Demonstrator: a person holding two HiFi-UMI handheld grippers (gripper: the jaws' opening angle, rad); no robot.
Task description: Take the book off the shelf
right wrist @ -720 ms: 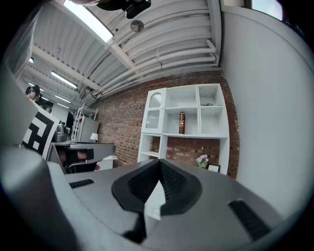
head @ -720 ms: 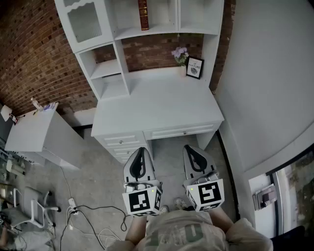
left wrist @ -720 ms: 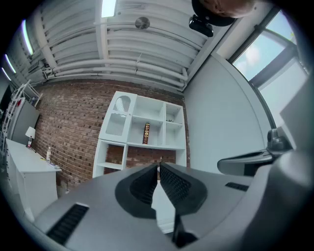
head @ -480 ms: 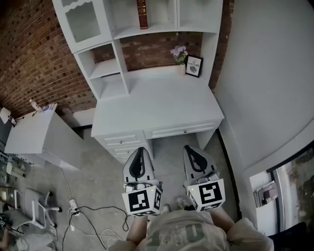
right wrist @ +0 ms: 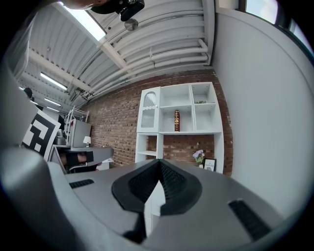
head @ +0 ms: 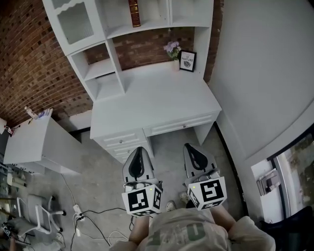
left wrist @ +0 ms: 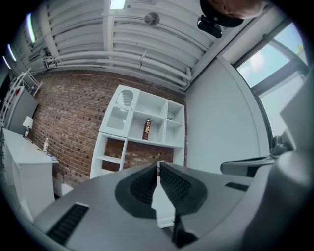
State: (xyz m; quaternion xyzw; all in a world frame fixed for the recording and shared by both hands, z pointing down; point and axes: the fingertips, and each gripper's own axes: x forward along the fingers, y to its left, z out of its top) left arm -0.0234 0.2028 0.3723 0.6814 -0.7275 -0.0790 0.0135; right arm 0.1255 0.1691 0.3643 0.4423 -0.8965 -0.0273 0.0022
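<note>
A dark red book (head: 133, 13) stands upright on the upper middle shelf of the white shelf unit (head: 113, 32) above the desk. It also shows in the left gripper view, book (left wrist: 146, 129), and in the right gripper view, book (right wrist: 177, 120), far ahead. My left gripper (head: 138, 149) and right gripper (head: 190, 147) hang side by side over the floor in front of the desk, well short of the shelf. Both are shut with nothing between the jaws, as seen at the left gripper (left wrist: 158, 163) and right gripper (right wrist: 159, 161).
The white desk (head: 157, 103) with drawers stands between me and the shelves. A flower vase (head: 171, 48) and a framed picture (head: 187, 61) sit at its back right. A white side table (head: 34, 137) is left, cables (head: 93, 218) and a chair (head: 39, 211) on the floor.
The desk and shelves have shifted slightly left and up in the head view. Both grippers keep their places and stay shut.
</note>
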